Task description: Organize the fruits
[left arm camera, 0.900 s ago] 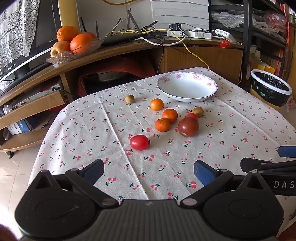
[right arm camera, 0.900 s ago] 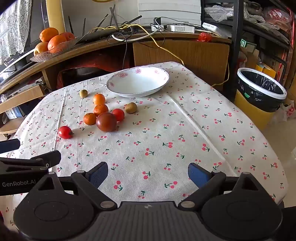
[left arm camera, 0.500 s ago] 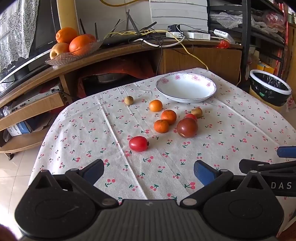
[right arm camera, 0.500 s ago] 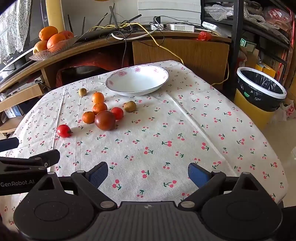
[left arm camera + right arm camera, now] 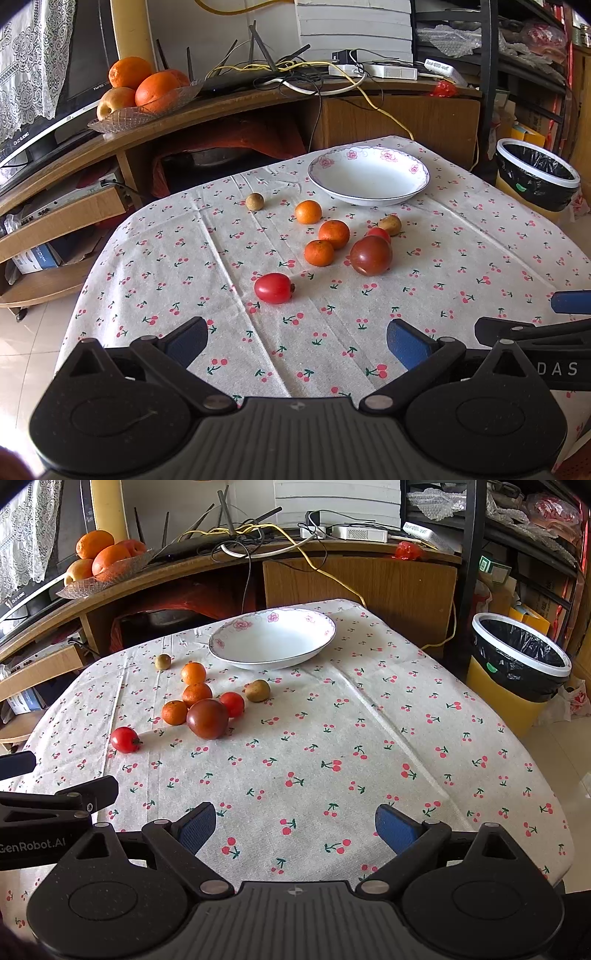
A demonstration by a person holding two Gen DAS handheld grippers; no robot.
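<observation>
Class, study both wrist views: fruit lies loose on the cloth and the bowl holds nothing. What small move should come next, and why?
Probably ease the left gripper forward toward the lone red tomato. Its jaws are open with nothing between them, that tomato lies nearest and apart from the cluster, and the white bowl beyond awaits fruit. The right gripper is open too, but farther from any fruit.

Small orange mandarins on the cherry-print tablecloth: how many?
3: one small orange mandarin nearest the white floral bowl, one just behind the large dark-red tomato, one left of it. None appear hidden.

Far from you, a curved wooden shelf (image 5: 229, 107) carries tangled cables; a lined bin (image 5: 517, 653) stands right on pale floor tiles (image 5: 22, 354), daylight bright.
</observation>
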